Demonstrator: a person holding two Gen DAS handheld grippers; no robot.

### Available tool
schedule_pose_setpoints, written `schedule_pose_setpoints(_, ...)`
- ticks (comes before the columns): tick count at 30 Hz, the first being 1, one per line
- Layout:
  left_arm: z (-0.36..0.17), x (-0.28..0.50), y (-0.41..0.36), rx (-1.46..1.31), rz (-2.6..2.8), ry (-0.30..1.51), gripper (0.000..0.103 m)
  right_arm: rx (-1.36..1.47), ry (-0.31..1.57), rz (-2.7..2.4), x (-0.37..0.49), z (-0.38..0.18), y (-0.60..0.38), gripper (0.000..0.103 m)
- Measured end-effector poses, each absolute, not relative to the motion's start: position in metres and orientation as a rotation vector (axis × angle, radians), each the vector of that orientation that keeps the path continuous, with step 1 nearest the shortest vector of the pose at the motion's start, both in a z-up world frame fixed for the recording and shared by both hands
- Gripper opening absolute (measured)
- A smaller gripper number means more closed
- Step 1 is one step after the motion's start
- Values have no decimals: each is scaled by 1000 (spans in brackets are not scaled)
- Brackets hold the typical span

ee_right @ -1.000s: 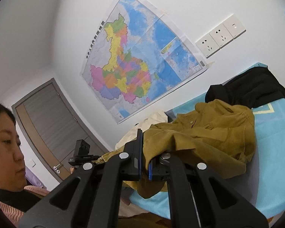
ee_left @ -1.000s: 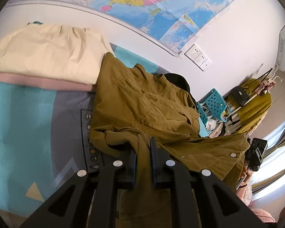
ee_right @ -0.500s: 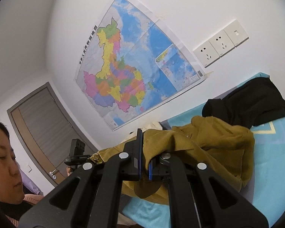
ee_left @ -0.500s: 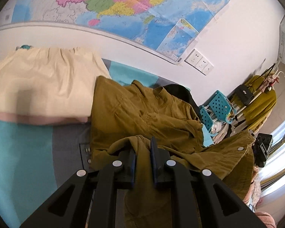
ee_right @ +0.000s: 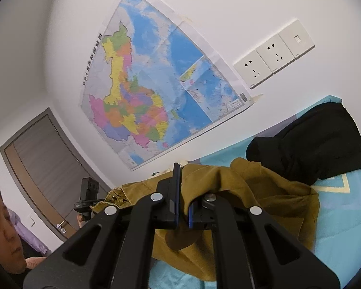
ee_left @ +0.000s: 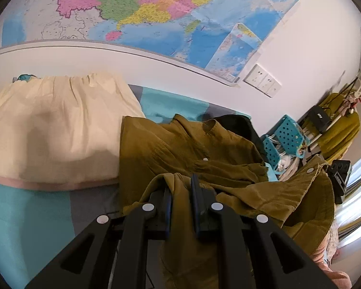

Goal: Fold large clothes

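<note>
An olive-brown shirt (ee_left: pixel 180 149) with white buttons lies crumpled on the teal and grey bed (ee_left: pixel 24 216). My left gripper (ee_left: pixel 181 187) is shut on a fold of its fabric and holds it lifted above the bed. In the right wrist view the same olive-brown shirt (ee_right: pixel 264 192) drapes over the bed, and my right gripper (ee_right: pixel 183 187) is shut on another bunch of it, held up. The cloth hangs between the two grippers. The other gripper (ee_right: pixel 87 197) shows at the far left of that view.
A folded cream garment (ee_left: pixel 55 130) on a pink layer lies left of the shirt. A black garment (ee_right: pixel 312 144) lies near the wall. A wall map (ee_right: pixel 151 96) and sockets (ee_right: pixel 272 55) are behind. Teal baskets (ee_left: pixel 284 139) and a clothes rack (ee_left: pixel 337 120) stand at right.
Both grippers have risen with the shirt in them. The views tilt up toward the wall, and the shirt's held edge has pulled further off the bed.
</note>
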State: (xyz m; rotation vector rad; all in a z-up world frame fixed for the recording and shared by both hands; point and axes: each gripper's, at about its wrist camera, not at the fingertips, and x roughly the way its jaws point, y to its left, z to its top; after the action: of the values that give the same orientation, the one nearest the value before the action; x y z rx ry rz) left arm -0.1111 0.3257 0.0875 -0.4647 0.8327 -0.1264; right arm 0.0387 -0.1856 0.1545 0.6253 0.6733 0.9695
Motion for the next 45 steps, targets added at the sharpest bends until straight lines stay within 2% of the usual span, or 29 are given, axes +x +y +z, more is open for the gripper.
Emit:
schedule_pose_setpoints(23,51,-5,348,-490,-30,1023,15,656,824,858,133,98,-157,5)
schedule_pose_setpoints(38,19,34,357,-505,28,1097,20,616,967,747,175,55,-135,7)
schedule_pose_setpoints(42,11,41,360,-520,43,1103,21,605,991,725,181,47,-127,14)
schedule_pose_setpoints(43,8,43,360,-524,46,1108,22,599,999,718,181,46,-126,23)
schedule_pose_setpoints(44,7,44,360,-528,46,1110,22,597,1004,709,181,46,-125,44)
schedule_pose_setpoints(45,5,44,360,-533,46,1111,23,596,998,706,179,48,-125,52)
